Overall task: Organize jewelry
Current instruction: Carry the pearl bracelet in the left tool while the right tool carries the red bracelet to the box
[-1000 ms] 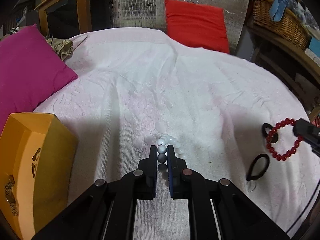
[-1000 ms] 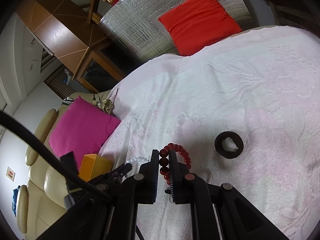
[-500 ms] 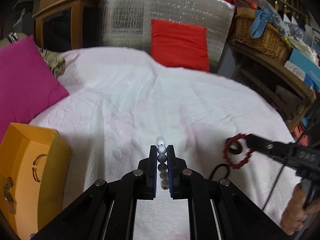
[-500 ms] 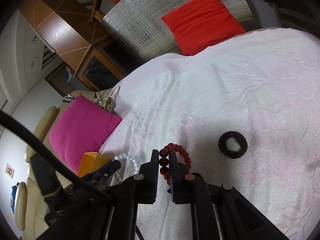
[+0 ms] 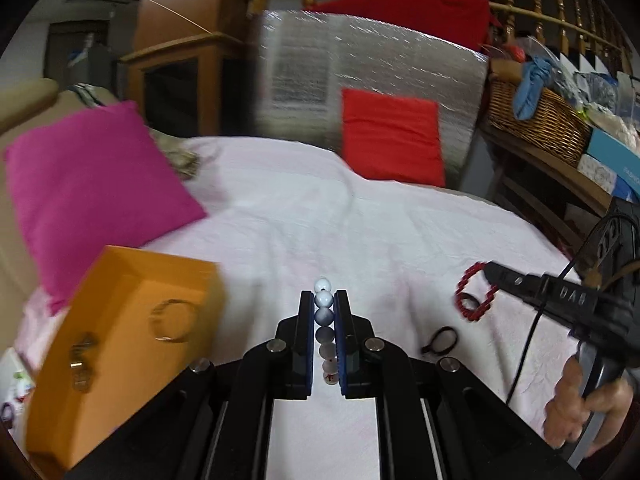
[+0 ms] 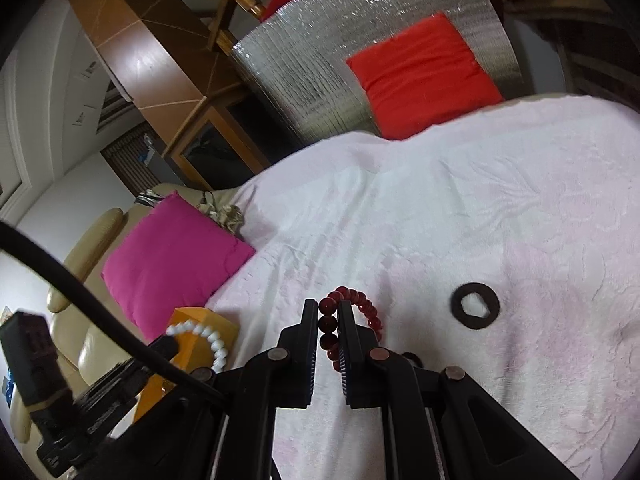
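My left gripper [image 5: 324,300] is shut on a white bead bracelet [image 5: 323,312], lifted above the pale bedspread [image 5: 300,220]; from the right wrist view the same bracelet [image 6: 212,340] hangs in front of the orange box. That orange box [image 5: 120,340] sits lower left and holds a thin bangle [image 5: 172,320] and a metal watch [image 5: 80,360]. My right gripper [image 6: 329,308] is shut on a red bead bracelet [image 6: 360,304], seen from the left view [image 5: 472,296] off to the right. A dark flat ring [image 6: 475,305] and a black hair tie [image 5: 440,340] lie on the bedspread.
A magenta cushion [image 5: 92,192] lies at the bed's left edge behind the box, a red cushion [image 5: 392,140] leans on a silver foil panel [image 5: 360,80] at the back. A wicker basket [image 5: 536,116] stands on a wooden shelf at right. A hand [image 5: 580,404] grips the right tool.
My left gripper has lifted the white bracelet off the bedspread and swung left toward the orange box. My right gripper has risen slightly with the red bracelet.
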Available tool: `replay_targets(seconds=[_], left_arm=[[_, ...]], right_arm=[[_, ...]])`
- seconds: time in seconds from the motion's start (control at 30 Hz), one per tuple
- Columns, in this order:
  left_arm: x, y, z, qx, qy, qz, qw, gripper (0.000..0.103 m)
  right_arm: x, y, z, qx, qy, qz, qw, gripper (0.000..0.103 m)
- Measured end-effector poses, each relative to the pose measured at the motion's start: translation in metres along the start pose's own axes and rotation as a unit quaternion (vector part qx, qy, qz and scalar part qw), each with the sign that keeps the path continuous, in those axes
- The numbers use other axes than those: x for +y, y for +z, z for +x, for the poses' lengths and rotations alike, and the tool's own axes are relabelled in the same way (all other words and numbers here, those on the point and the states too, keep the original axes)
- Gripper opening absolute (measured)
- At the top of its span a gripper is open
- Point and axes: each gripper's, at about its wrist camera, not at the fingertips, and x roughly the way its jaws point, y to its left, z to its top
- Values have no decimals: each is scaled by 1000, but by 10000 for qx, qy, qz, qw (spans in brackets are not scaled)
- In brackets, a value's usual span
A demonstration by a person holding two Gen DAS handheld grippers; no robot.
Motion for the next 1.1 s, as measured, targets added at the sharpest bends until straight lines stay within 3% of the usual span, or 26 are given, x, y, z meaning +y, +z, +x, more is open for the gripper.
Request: replay_targets(seconds=[0.17,0.43,0.7,1.1], left_arm=[[57,-9,-41,24,607,-234,9979,10],[149,-28,-61,275,1307,-569,9894,10],[200,-59,-60,543,1464,-905,9836,10],[231,-110,-36,1203,1589,-1379,9702,10]], right_arm=[[39,-8,-1,18,292,-252,9993,11],[142,-38,26,696,1124,-788,9881,11],[230,-74,93,1698,1498,-1158,9671,11],[269,-139,195,2822,1493,-918,9432,11]])
